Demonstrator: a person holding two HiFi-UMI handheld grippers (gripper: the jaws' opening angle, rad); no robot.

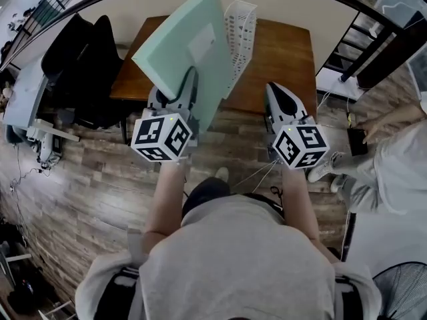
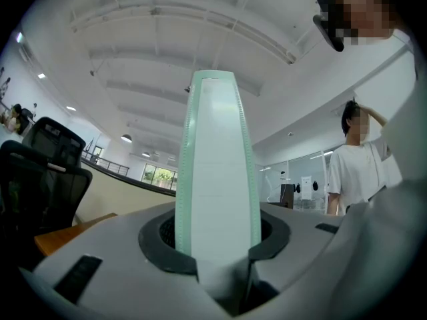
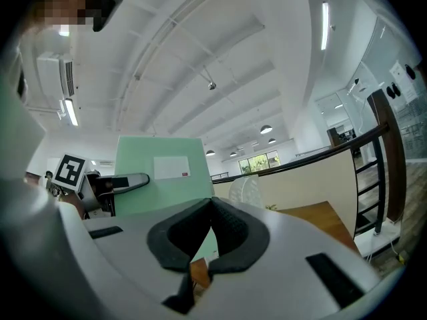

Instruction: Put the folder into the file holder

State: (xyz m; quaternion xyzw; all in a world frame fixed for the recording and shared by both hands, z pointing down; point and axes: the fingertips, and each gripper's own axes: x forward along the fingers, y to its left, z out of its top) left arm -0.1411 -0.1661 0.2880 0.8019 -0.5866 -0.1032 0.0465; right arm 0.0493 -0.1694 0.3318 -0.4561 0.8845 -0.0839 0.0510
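Folder (image 1: 183, 45) up off the table, mint green, standing on edge and leaning, its broad face with a white label (image 1: 202, 45) turned toward the file holder (image 1: 241, 22). That white mesh file holder stands upright at the far side of the wooden table (image 1: 280, 52), and in the head view the folder sits just to its left and a little nearer the person, overlapping its lower edge; whether the two touch cannot be told, but the folder is not inside it. The left gripper (image 1: 190, 79) has the folder clamped by its lower end, and the left gripper view confirms it: the folder's spine (image 2: 217, 179) rises straight up out of the left gripper (image 2: 217, 219), pads pressed against both sides. The right gripper (image 1: 273, 89) hangs to the near right of the file holder, over the table's front edge, well apart from the folder. In the right gripper view its pads meet at the tips (image 3: 210, 202) with nothing between them, so it is clenched and empty; beyond them show the folder (image 3: 160, 179), the file holder (image 3: 248, 191) and the table (image 3: 320, 222). Black office chairs (image 1: 80, 65) stand far left of the file holder, and a second person (image 1: 393, 172) is off to its right on the plank floor (image 1: 80, 199).
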